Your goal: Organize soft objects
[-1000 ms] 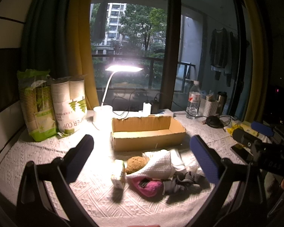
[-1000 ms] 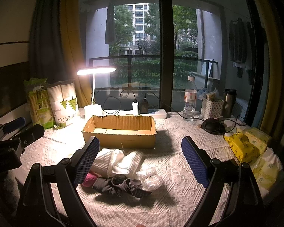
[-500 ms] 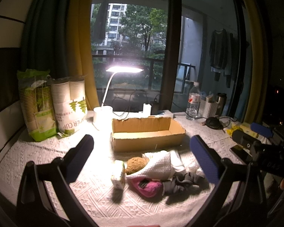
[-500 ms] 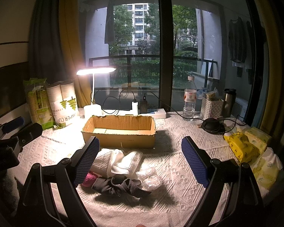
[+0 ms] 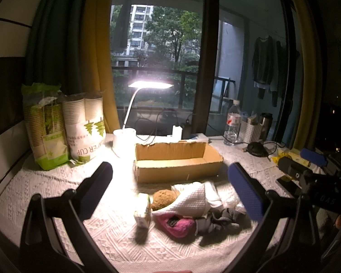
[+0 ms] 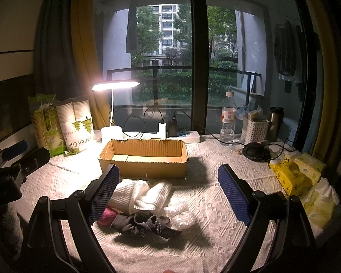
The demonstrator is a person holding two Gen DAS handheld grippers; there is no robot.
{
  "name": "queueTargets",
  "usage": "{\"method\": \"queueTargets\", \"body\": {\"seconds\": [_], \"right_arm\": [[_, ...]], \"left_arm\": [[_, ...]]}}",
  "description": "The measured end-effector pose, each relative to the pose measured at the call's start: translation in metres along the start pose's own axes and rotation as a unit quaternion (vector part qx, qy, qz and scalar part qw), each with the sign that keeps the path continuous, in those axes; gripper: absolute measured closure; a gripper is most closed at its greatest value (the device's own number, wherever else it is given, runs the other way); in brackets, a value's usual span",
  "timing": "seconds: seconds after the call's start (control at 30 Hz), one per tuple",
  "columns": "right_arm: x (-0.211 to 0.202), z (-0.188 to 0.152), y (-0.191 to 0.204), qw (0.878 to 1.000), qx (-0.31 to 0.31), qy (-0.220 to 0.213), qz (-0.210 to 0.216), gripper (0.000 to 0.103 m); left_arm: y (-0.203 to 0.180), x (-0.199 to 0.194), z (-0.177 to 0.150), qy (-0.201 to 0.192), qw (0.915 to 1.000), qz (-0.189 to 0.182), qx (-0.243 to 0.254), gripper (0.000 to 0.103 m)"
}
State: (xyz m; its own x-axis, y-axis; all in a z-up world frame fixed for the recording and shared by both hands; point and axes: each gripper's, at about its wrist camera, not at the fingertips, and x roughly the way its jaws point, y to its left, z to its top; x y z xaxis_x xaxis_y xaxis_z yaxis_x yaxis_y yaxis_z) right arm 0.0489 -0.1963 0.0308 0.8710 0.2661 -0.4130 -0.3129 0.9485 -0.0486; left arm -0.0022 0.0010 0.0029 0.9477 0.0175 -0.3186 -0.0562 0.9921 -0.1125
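Observation:
A pile of soft things lies on the white tablecloth in front of an empty cardboard box [image 5: 177, 161] [image 6: 145, 159]: a white waffle towel [image 5: 191, 201] [image 6: 141, 193], a brown plush ball [image 5: 163, 199], a pink plush slipper [image 5: 177, 224] [image 6: 106, 215], a dark grey sock [image 5: 218, 218] [image 6: 145, 224], a small tissue pack [image 5: 143, 211] and crumpled clear plastic [image 6: 180, 212]. My left gripper [image 5: 170, 195] is open and empty, above and short of the pile. My right gripper [image 6: 168, 193] is open and empty, also short of the pile.
A lit desk lamp [image 5: 134, 113] and bags of paper cups [image 5: 84, 127] stand at the back left. A water bottle [image 6: 227, 118], white basket [image 6: 254, 129], thermos [image 6: 275, 122] and black mouse [image 6: 253, 150] stand back right. Yellow tissue packs [image 6: 291, 177] lie at right.

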Motion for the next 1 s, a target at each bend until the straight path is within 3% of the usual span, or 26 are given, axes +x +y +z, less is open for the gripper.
{"method": "queueTargets", "body": {"seconds": [0.33, 1.0], "right_arm": [[0.014, -0.003, -0.009, 1.0, 0.012, 0.013, -0.004, 0.012], [0.101, -0.048, -0.04, 0.991, 0.041, 0.128, -0.02, 0.012]], "left_arm": [[0.01, 0.016, -0.006, 0.024, 0.9996, 0.015, -0.005, 0.001], [0.038, 0.11, -0.055, 0.147, 0.9876, 0.055, -0.007, 0.001]]}}
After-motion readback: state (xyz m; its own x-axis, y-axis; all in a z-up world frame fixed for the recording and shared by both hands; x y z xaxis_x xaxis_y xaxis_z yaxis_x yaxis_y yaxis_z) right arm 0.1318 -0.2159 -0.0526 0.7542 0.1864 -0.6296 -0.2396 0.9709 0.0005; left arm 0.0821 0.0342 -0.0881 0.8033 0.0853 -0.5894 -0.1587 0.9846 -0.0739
